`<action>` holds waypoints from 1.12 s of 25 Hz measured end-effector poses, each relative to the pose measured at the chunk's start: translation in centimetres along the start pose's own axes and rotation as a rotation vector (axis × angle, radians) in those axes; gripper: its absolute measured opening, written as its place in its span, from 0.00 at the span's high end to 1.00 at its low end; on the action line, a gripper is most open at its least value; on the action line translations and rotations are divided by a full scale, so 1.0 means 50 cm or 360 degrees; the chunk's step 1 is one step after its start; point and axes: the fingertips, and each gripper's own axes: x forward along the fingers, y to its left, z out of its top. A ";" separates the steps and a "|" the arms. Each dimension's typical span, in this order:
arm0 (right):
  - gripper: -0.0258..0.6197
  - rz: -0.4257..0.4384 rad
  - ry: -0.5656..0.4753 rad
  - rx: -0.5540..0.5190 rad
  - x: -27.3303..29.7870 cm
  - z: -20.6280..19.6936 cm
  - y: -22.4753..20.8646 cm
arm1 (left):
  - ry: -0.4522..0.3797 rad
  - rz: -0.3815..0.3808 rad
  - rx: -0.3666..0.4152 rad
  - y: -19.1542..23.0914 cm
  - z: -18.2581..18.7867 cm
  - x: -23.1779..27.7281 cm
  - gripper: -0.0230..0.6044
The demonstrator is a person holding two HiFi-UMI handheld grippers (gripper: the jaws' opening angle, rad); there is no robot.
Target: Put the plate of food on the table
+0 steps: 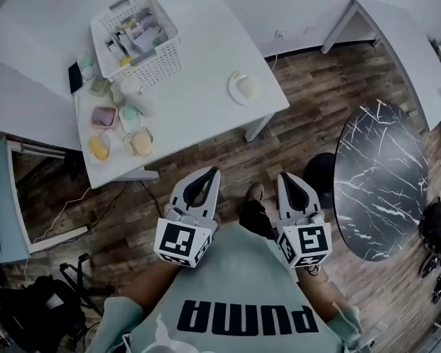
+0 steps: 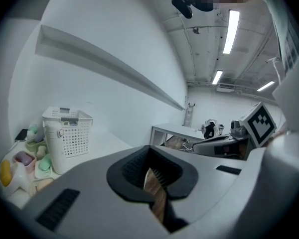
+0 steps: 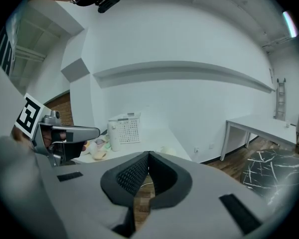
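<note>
A white table [image 1: 198,101] is seen from above, and every place is given from it. On its left part, a cluster of pastel food pieces [image 1: 117,120] is laid out near the edge. Just right of these, towards the table's far side, a white perforated basket [image 1: 137,39] filled with small items is set. On the table's right part, close to the right corner, the plate of food [image 1: 244,88] is found, a small white plate with one pale piece on it, well apart from the basket.

In front of the table, over the wooden floor [image 1: 228,160], the left gripper [image 1: 212,171] is held with its jaws clenched together; nothing is grasped, and only floor is seen through the gap behind the tips. Beside it, further from the table's near edge, the right gripper [image 1: 285,176] is likewise held clenched and empty. Right of the table, a round black marble table [image 1: 382,182] is seen.
</note>
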 end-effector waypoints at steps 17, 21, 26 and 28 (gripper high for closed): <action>0.95 0.0340 0.0077 0.0009 0.212 0.048 -0.242 | 0.0117 0.0325 -0.0156 0.023 0.032 0.269 0.95; 0.95 0.0338 0.0113 0.0015 0.264 0.055 -0.265 | 0.0186 0.0325 -0.0248 0.075 0.016 0.307 0.95; 0.95 0.0338 0.0258 -0.0007 0.339 0.029 -0.278 | 0.0279 0.0314 -0.0414 0.162 -0.028 0.386 0.95; 0.95 0.0352 0.0348 0.0031 0.363 0.011 -0.278 | 0.0337 0.0270 -0.0533 0.191 -0.056 0.420 0.95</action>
